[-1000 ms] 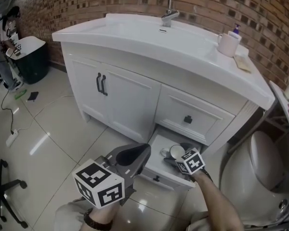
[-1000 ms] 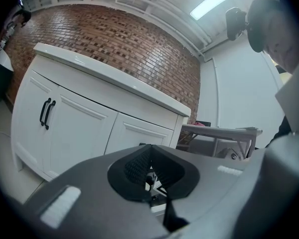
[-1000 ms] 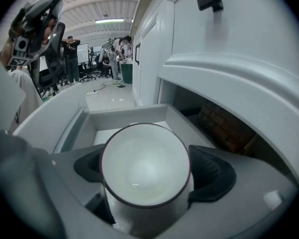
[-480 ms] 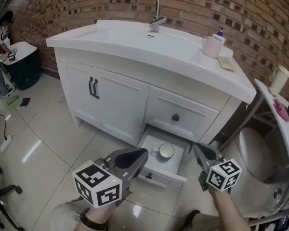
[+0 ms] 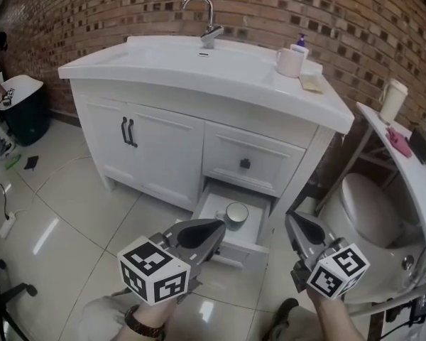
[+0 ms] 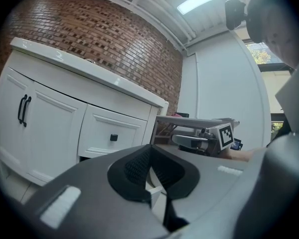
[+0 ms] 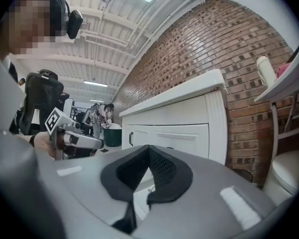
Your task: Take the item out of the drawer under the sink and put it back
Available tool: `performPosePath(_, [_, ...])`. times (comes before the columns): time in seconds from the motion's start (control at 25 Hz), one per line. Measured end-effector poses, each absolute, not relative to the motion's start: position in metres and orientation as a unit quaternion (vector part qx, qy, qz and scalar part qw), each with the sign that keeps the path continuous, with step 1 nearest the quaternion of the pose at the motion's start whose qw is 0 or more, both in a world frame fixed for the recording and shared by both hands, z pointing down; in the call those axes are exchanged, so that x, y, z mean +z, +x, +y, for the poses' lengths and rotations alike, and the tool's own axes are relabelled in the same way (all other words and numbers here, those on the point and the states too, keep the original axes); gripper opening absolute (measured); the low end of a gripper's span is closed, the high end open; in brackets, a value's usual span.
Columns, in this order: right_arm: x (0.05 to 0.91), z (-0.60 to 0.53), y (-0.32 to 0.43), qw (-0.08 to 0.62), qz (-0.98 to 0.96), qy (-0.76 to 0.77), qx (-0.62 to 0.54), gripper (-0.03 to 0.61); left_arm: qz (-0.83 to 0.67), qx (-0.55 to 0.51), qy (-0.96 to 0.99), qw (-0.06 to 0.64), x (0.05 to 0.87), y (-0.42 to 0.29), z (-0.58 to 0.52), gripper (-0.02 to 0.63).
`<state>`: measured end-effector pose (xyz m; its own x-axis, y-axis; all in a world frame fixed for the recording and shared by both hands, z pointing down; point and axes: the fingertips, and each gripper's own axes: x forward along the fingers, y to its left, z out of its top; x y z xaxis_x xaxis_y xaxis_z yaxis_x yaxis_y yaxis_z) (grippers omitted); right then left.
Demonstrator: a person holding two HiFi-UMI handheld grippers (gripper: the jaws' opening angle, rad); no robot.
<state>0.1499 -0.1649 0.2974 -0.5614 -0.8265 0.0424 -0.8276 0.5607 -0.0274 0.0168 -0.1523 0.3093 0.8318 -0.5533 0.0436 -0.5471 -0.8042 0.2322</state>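
Note:
The lower drawer (image 5: 204, 208) under the sink stands pulled out. A white cup (image 5: 236, 212) with a dark inside sits in it. My left gripper (image 5: 219, 226) hovers just in front of the drawer's left corner, shut with nothing in it. My right gripper (image 5: 292, 223) hangs to the right of the drawer, apart from it, also shut and empty. In the left gripper view the jaws (image 6: 150, 148) meet with nothing between them, and the right gripper (image 6: 203, 141) shows beyond. The right gripper view shows its jaws (image 7: 149, 149) closed together.
The white vanity (image 5: 170, 148) has a two-door cabinet at left and a shut upper drawer (image 5: 245, 163). On its counter are a faucet (image 5: 207, 20) and a mug (image 5: 290, 61). A toilet (image 5: 369, 215) stands close at right. A dark bin (image 5: 25, 116) is far left.
My right gripper has come out of the drawer, where it stood open at the cup, and moved right, now shut and empty. The cup stays in the drawer. The left gripper has barely moved.

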Motion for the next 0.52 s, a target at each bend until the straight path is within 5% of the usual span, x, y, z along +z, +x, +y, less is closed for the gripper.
performPosePath(0.52, [0.307, -0.154, 0.154, 0.028, -0.878, 0.476, 0.038, 0.0, -0.295, 0.004, 0.949, 0.113, 0.317, 0.014, -0.148, 0.012])
